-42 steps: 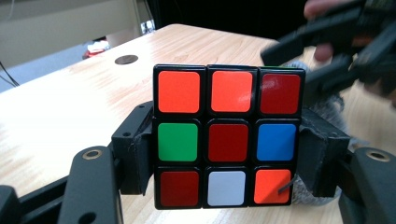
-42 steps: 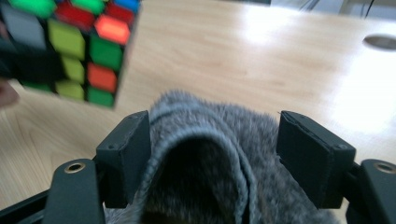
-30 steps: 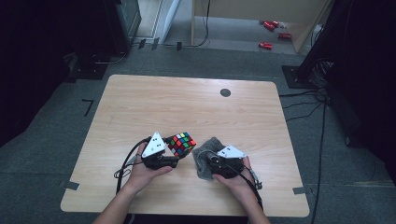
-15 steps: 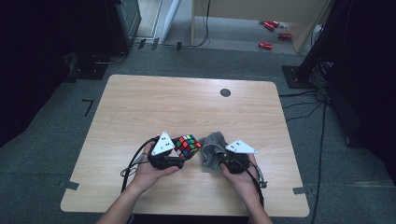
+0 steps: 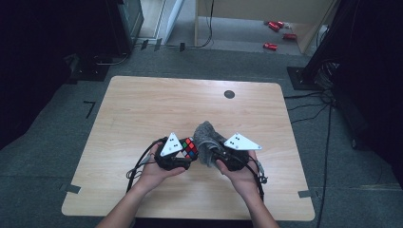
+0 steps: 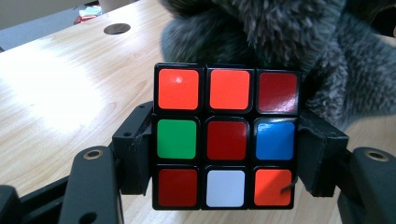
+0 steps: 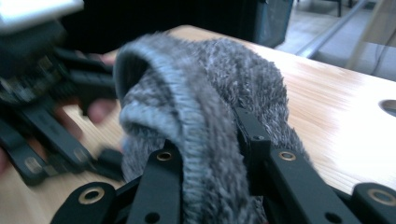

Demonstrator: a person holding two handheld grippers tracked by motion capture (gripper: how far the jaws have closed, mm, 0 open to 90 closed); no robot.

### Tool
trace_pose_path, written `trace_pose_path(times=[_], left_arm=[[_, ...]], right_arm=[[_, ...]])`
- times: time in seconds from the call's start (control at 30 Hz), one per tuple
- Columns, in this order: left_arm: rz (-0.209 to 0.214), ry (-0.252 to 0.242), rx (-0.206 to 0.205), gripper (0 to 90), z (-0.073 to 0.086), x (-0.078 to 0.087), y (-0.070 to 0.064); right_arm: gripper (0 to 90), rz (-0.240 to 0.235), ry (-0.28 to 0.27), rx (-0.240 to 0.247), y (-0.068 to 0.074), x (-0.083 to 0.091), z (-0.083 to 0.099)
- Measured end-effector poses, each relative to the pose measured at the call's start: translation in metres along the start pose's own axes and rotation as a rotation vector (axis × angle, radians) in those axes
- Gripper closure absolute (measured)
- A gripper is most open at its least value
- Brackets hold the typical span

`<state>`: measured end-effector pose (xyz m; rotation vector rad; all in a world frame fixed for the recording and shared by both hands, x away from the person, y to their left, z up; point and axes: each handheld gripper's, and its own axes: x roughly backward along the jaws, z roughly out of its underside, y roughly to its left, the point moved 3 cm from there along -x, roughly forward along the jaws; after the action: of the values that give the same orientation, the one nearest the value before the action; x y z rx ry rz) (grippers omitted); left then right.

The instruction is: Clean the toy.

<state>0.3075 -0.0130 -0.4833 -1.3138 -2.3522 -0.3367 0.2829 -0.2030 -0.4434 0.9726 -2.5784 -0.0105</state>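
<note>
Above the near middle of the tabletop [image 5: 142,109], the left gripper [image 6: 224,149] is clamped on a puzzle cube [image 6: 226,137], while the right gripper [image 7: 210,154], just right of it, pinches a grey fuzzy sock [image 7: 210,93] touching the cube's far side.

Scrambled puzzle cube [image 6: 226,140] upright, touching fuzzy grey cloth [image 5: 207,138], near table edge.

From my high view the room is dim, dark at both sides, with the desk [image 5: 142,109] evenly lit from above. In the left gripper view a bright glare washes the wood left of my left hand-held gripper [image 6: 227,154]; the Rubik's cube [image 6: 227,137] is sharp. Beyond my right hand-held gripper [image 7: 210,154], the other one blurs.
</note>
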Motion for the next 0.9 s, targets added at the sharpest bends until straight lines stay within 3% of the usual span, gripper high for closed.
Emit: trace_pose_path(times=[0.07,0.2,0.23,0.27,0.37,0.43,0.53,0.67,0.77,0.9], left_arm=[[-0.005,-0.005,-0.006,34.0,0.001,0.004,-0.004],[-0.002,-0.036,-0.020,34.2,0.000,0.011,-0.008],[0.001,-0.043,-0.028,34.2,-0.002,0.013,-0.009],[0.001,-0.055,-0.027,34.2,-0.004,0.016,-0.010],[0.004,-0.049,-0.020,34.3,-0.003,0.015,-0.009],[0.013,-0.054,-0.017,34.6,0.000,0.013,-0.010],[0.019,-0.079,-0.034,34.7,-0.002,0.014,-0.014],[0.026,-0.120,-0.060,34.8,-0.005,0.019,-0.017],[0.016,-0.104,-0.037,34.7,-0.004,0.019,-0.014],[0.013,-0.089,-0.031,34.7,-0.001,0.016,-0.012]], right_arm=[[75.0,-0.040,-0.021,-0.055,0.009,-0.004,0.002],[75.3,-0.031,-0.015,-0.104,0.005,-0.005,0.008],[75.3,-0.031,-0.015,-0.104,0.005,-0.005,0.008],[75.4,0.005,0.023,-0.098,-0.001,-0.007,0.015],[75.4,-0.002,0.027,-0.114,-0.002,-0.007,0.018],[75.4,-0.009,0.017,-0.081,0.005,-0.003,0.012],[75.3,-0.023,-0.016,-0.070,0.011,0.001,0.004],[75.3,-0.047,-0.038,-0.146,0.001,0.002,0.005],[75.5,-0.029,-0.013,-0.159,-0.005,-0.001,0.012],[75.4,-0.042,-0.024,-0.099,0.009,0.002,0.004]])
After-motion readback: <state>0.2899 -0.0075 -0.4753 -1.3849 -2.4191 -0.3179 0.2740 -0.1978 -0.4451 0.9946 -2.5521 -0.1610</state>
